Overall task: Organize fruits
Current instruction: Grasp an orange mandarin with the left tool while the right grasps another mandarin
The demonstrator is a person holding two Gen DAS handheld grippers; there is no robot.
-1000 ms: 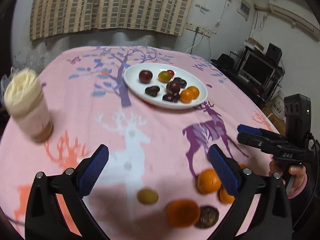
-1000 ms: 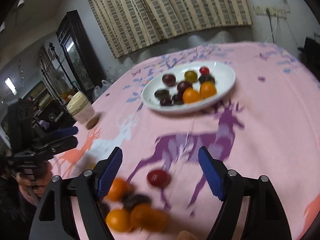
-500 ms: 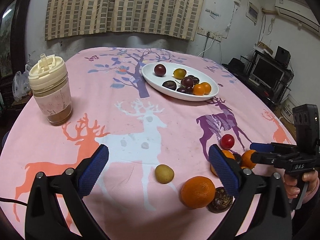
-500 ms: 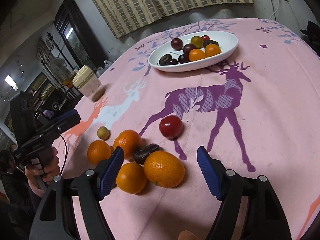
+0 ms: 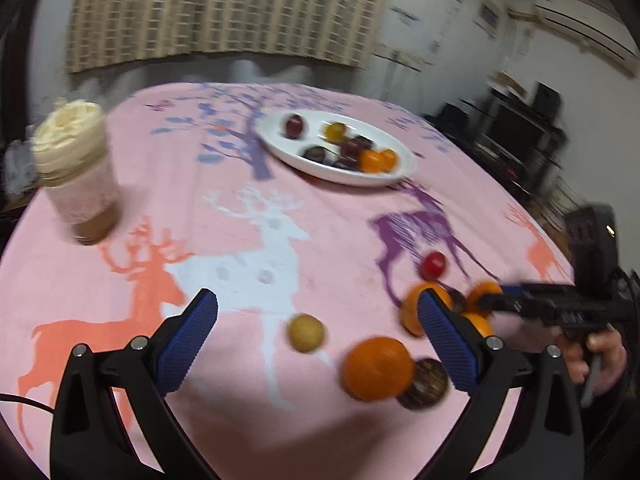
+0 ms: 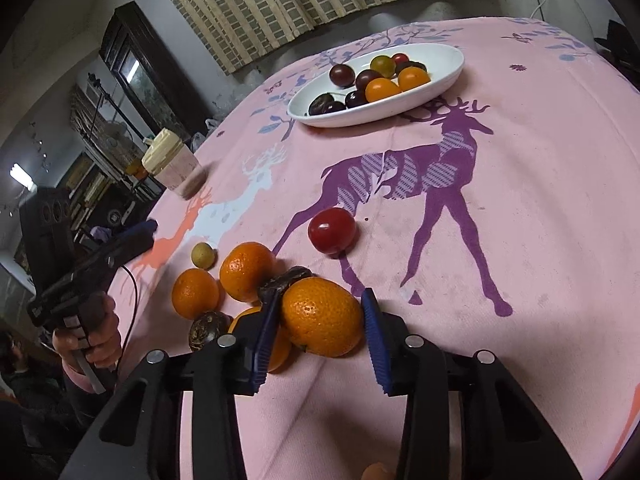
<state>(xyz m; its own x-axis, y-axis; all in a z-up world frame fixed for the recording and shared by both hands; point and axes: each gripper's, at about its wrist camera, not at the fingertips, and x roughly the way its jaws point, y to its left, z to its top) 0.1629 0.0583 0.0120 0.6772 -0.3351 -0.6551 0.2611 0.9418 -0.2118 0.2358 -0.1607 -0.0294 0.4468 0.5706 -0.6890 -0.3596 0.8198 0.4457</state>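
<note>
Right wrist view, from left to right: far off to the left of the right tool [image 6: 318,334], a hand [image 6: 94,334] gripped the left tool [image 6: 146,230], whose pads pointed over the pink worktop [image 6: 540,208]. Nearer, just left of the right tool's fingers, lay a small orange [image 6: 195,294], a dark wrinkled fruit [image 6: 208,330] and a second orange [image 6: 247,271], with a small yellow-green fruit [image 6: 203,255] beyond them. Between the blue pads sat a large orange [image 6: 322,316]; the jaws were closing on it, the left pad against its skin and the right pad at its edge, though firm pressing could not be told. Ahead of the tool and slightly right lay a red fruit [image 6: 332,230]. Far ahead stood a white plate [image 6: 448,76] holding dark, yellow and orange fruits.

Left wrist view, blurred: the left tool [image 5: 318,330] was released, pads wide apart with nothing between them but worktop. A lidded cup [image 5: 76,168] stood far ahead to its left.
</note>
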